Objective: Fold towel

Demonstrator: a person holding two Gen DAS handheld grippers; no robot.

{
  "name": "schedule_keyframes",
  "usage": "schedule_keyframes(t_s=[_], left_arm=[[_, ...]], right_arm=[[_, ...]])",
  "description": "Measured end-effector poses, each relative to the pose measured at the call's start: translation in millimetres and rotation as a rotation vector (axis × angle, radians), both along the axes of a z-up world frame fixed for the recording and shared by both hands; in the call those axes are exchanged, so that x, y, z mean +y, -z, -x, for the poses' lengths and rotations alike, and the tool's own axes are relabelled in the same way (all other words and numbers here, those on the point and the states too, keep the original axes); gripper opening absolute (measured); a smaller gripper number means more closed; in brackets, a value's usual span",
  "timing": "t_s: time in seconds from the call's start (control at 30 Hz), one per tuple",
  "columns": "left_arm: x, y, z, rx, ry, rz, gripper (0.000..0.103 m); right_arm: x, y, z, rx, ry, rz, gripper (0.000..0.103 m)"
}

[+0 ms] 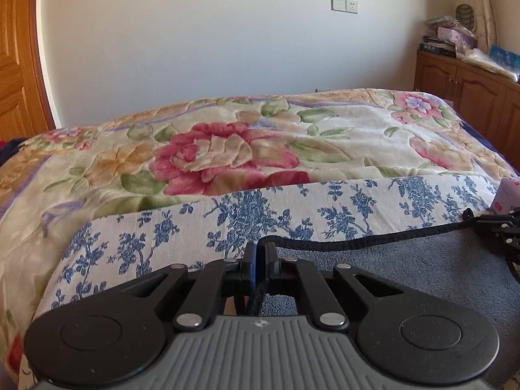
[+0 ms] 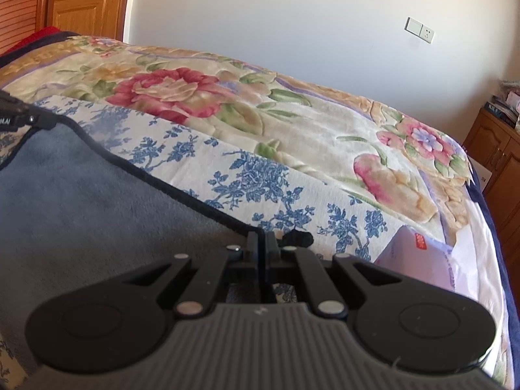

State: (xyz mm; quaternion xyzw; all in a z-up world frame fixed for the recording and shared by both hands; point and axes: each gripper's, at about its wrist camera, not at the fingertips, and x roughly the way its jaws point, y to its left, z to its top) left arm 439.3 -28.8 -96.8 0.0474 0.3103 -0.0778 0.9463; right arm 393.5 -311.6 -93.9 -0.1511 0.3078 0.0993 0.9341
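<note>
Biggest thing here is the bed, covered by a cream floral blanket (image 1: 227,149) with big red and pink roses. On top of that lies a white cloth with a blue flower print (image 1: 292,208), spread along the near side. The grey towel (image 2: 81,195) with its dark corded edge sits on that blue-print cloth, stretched between the two grippers. Off to the side there's a wooden cabinet (image 1: 468,87) piled with stuff, and a small white and pink box (image 2: 419,260) resting on the cloth near the towel's right corner.

Left gripper (image 1: 260,261) has its jaws pinched together on the towel's black edge. Right gripper (image 2: 261,250) is clamped on the towel's corner too, I think; the view's a bit blurry there, but the trim runs right into the closed jaws.
</note>
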Motion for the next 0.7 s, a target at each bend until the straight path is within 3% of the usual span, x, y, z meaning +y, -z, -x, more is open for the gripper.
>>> schedule_keyframes(t_s=[0.07, 0.1, 0.13, 0.2, 0.23, 0.47, 0.53, 0.6, 0.7], left_arm=[[2, 0, 1, -0.005, 0.0, 0.018, 0.011], [2, 0, 1, -0.003, 0.004, 0.019, 0.026], [1, 0, 2, -0.003, 0.001, 0.019, 0.049], [2, -2, 8, -0.024, -0.014, 0.018, 0.073], [2, -4, 12, -0.037, -0.024, 0.019, 0.079], [5, -24, 31, -0.06, -0.049, 0.045, 0.094], [4, -32, 38, -0.076, -0.053, 0.028, 0.096], [5, -40, 46, -0.096, -0.063, 0.022, 0.098], [7, -50, 59, -0.113, -0.071, 0.036, 0.1]], right_arm=[[0, 1, -1, 0.009, 0.01, -0.002, 0.018], [0, 2, 0, 0.008, 0.015, 0.001, 0.035], [0, 2, 1, 0.006, 0.016, -0.006, 0.05], [-1, 0, 5, 0.006, 0.014, -0.03, 0.056], [-1, -2, 8, 0.005, 0.013, -0.037, 0.056], [3, -24, 28, -0.016, 0.001, -0.09, 0.073], [4, -31, 33, -0.026, 0.009, -0.101, 0.089], [4, -37, 40, -0.044, 0.029, -0.123, 0.096], [4, -42, 50, -0.052, 0.037, -0.152, 0.099]])
